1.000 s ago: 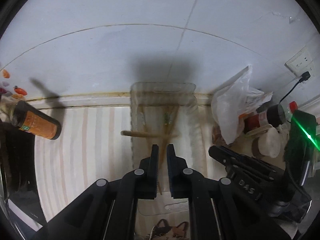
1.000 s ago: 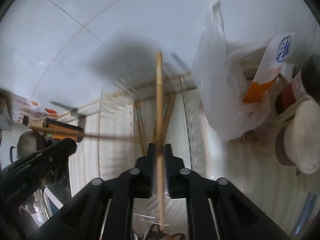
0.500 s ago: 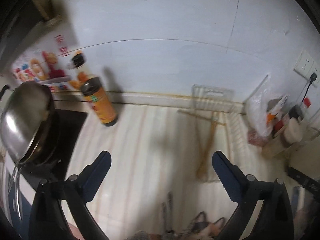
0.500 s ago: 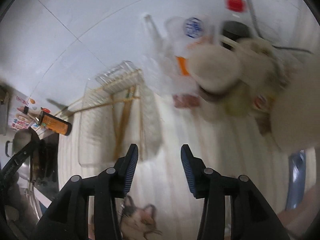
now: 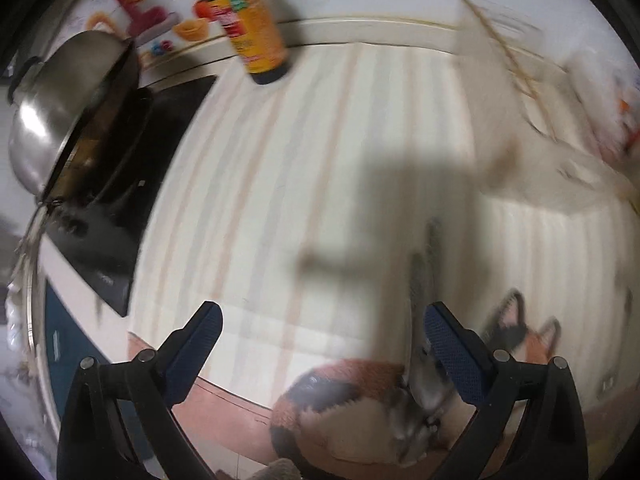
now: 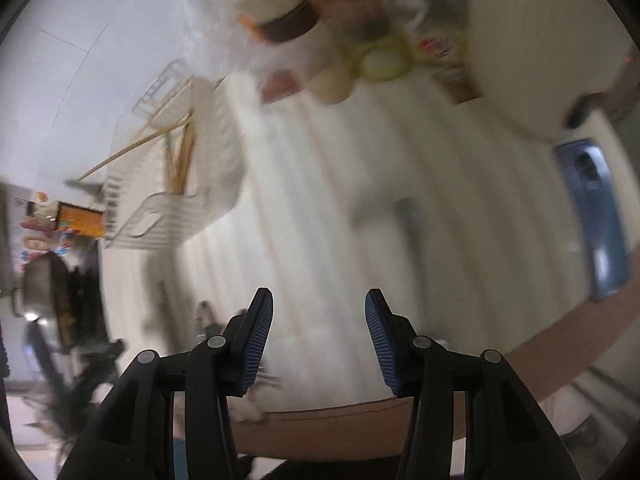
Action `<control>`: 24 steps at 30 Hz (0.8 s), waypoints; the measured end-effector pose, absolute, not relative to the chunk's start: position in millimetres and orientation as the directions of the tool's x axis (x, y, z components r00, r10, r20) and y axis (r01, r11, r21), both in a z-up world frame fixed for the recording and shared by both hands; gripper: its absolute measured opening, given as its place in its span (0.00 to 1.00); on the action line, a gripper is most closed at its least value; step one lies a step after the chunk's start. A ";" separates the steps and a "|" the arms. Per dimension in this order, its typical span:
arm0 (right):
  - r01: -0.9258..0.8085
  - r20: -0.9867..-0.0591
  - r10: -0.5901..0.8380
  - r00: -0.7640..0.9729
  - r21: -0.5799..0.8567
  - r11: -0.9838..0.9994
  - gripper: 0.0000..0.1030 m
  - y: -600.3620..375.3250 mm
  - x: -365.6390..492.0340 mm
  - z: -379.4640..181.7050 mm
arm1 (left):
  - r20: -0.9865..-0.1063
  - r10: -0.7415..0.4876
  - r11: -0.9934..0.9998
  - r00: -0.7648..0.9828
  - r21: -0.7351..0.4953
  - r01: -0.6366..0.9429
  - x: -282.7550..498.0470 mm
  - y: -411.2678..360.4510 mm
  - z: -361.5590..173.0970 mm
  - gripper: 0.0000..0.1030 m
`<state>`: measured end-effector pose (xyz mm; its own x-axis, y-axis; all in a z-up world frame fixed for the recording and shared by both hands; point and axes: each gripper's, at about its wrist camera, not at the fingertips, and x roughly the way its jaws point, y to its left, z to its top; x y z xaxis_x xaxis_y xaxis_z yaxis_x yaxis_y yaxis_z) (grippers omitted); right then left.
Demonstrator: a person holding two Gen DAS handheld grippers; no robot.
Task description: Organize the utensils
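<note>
Chopsticks point(image 6: 179, 156) lie in the clear rack point(image 6: 160, 216), far side of the striped surface point(image 6: 320, 208) in the right wrist view, one long stick point(image 6: 132, 148) poking out over the rack's edge toward the wall. In the left wrist view the same sticks point(image 5: 508, 52) are a blurred streak at upper right. Right hand-held gripper point(image 6: 319, 328) has its fingers spread apart, nothing between them, hovering over bare striped surface well away from the rack. Left hand-held gripper point(image 5: 322, 344) is spread wider still and empty too; a blurry grey utensil point(image 5: 420, 320) lies just inside its right-hand finger, across a cat picture point(image 5: 360, 400), but what it is I cannot tell. Sauce bottle point(image 5: 252, 28) stands by the wall, steel wok point(image 5: 60, 108) on the black stove point(image 5: 120, 200) beside it. Jars and bags point(image 6: 340, 28) crowd the corner beyond the rack.
</note>
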<state>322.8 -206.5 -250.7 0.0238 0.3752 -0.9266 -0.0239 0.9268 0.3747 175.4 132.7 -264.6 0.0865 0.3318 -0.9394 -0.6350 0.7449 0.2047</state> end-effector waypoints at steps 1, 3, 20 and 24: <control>-0.030 -0.919 0.394 0.018 0.393 0.919 0.49 -198.4 327.1 -250.0 | -0.934 0.344 0.735 0.093 0.206 -0.646 183.4 137.6 -258.0 1.00; -0.056 -0.893 0.450 0.016 0.449 0.892 0.49 -171.5 342.0 -241.4 | -0.918 0.379 0.716 0.119 0.210 -0.665 206.7 148.6 -238.8 1.00; 0.271 -0.653 0.752 -0.092 0.710 0.650 0.37 37.6 498.2 -321.3 | -0.908 0.418 0.609 0.016 0.267 -0.747 268.4 245.2 -229.7 1.00; 0.280 -0.642 0.762 -0.085 0.719 0.636 0.11 46.6 504.9 -333.6 | -0.923 0.386 0.603 -0.006 0.257 -0.756 261.1 249.6 -244.9 1.00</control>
